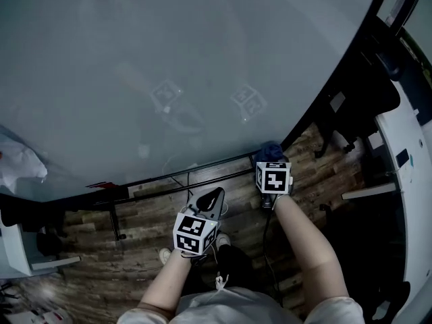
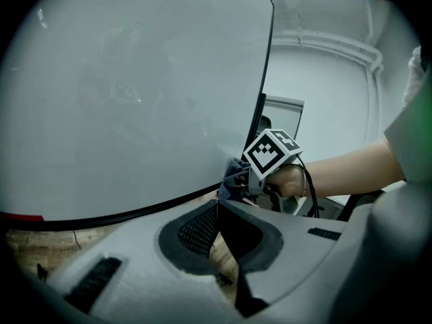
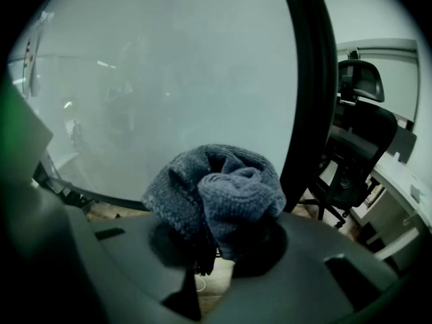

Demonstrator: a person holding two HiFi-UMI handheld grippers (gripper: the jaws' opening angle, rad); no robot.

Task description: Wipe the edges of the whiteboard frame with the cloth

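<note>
Head view: cloth [image 1: 268,150] (blue) between jaws

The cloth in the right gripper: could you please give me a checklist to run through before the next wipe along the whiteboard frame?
1. Cloth gripped by the right gripper: ok, jaws shut on it.
2. Cloth placed at the whiteboard frame: ok, at its lower right corner.
3. Cloth pressing on the frame: cannot tell.
4. Left gripper out of the way: ok, shut, empty, below the board's lower edge.
5. Office chair clear of the path up the right edge: cannot tell.
</note>
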